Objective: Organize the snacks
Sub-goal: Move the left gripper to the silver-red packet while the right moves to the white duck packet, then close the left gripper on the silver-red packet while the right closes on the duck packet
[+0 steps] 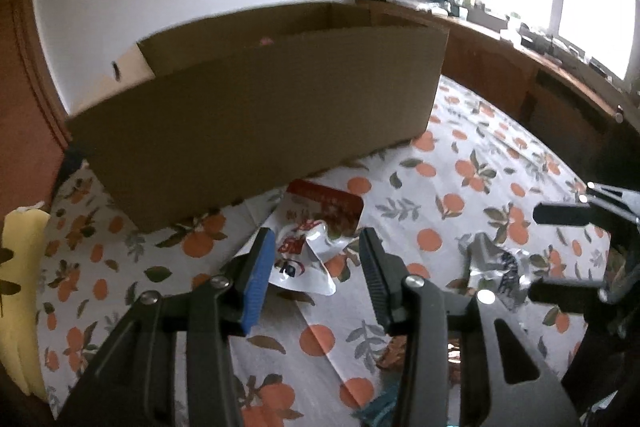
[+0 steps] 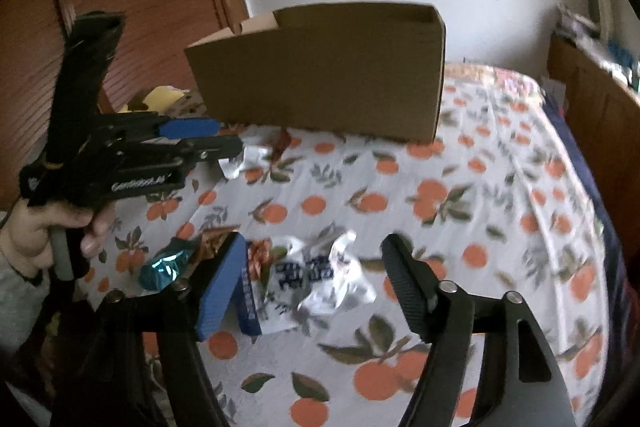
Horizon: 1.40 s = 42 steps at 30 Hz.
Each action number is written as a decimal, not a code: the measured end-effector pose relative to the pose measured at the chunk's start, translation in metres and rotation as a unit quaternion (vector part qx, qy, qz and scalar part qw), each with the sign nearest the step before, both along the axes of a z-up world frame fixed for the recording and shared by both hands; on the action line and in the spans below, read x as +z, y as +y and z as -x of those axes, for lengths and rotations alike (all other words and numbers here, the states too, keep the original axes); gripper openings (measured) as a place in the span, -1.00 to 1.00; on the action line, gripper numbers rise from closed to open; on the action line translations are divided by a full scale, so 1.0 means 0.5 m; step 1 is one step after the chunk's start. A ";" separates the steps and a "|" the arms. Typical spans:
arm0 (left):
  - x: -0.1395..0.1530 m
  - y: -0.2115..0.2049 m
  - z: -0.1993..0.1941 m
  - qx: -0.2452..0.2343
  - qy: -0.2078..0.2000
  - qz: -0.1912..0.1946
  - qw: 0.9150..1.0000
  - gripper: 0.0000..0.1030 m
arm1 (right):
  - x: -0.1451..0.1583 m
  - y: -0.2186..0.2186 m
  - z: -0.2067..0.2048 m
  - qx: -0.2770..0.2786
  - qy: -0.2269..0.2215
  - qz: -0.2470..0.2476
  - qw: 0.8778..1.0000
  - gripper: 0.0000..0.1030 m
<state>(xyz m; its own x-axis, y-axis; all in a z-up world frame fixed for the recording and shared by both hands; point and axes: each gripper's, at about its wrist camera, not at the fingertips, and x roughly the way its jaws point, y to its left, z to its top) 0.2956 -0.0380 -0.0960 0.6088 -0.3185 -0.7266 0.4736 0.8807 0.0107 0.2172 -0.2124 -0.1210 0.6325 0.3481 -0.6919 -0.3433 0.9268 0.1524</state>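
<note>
From the left wrist we count one cardboard box [image 1: 256,115], its contents hidden, and two packets on the orange-print sheet [image 1: 460,187]: a red-and-white snack packet [image 1: 316,227] just before the box, framed by our left gripper [image 1: 316,259]'s parted, empty fingers, and a silver packet [image 1: 496,267] farther from it. From the right wrist, one box, and our right gripper [image 2: 316,275] spread wide, empty, over the crumpled silver packet, a teal wrapper [image 2: 164,267] beside it.
</note>
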 end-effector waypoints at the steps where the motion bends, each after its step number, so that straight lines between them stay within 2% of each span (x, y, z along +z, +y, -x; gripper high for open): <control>1: -0.009 -0.002 -0.008 -0.004 0.007 -0.004 1.000 -0.15 | -0.007 0.000 0.002 -0.004 0.003 -0.003 1.000 0.44; 4: -0.026 -0.005 -0.024 -0.008 0.013 -0.019 1.000 -0.15 | -0.021 -0.001 0.008 -0.013 0.006 -0.011 1.000 0.45; 10: -0.040 -0.013 -0.043 -0.016 0.019 -0.024 0.999 -0.15 | -0.037 -0.009 0.014 -0.026 0.013 -0.035 0.999 0.50; 19: -0.060 -0.025 -0.054 -0.041 0.028 -0.056 0.997 -0.04 | -0.036 0.000 0.022 -0.027 0.006 -0.036 0.999 0.51; 21: -0.059 -0.021 -0.053 -0.043 0.022 -0.051 0.998 -0.04 | -0.033 0.001 0.026 -0.027 0.004 -0.035 0.999 0.52; 27: -0.059 0.000 -0.066 -0.040 0.046 -0.022 0.998 -0.03 | -0.023 -0.006 0.034 -0.038 -0.001 -0.029 0.999 0.52; 30: -0.058 0.001 -0.060 -0.035 0.041 -0.024 0.998 -0.03 | -0.023 -0.015 0.038 -0.044 0.007 -0.039 0.998 0.52; 33: -0.057 -0.002 -0.056 -0.035 0.041 -0.019 0.998 -0.25 | -0.023 -0.017 0.043 -0.047 0.011 -0.039 0.998 0.52; 36: -0.050 0.009 -0.053 -0.034 0.040 0.004 0.999 -0.28 | -0.027 -0.015 0.046 -0.050 0.019 -0.034 0.998 0.52; 39: -0.039 0.026 -0.053 -0.028 0.034 0.043 0.998 -0.40 | -0.037 -0.013 0.048 -0.054 0.033 -0.031 0.998 0.52; 42: -0.031 0.040 -0.045 -0.025 0.027 0.053 0.998 -0.46 | -0.040 -0.005 0.048 -0.058 0.035 -0.025 0.997 0.53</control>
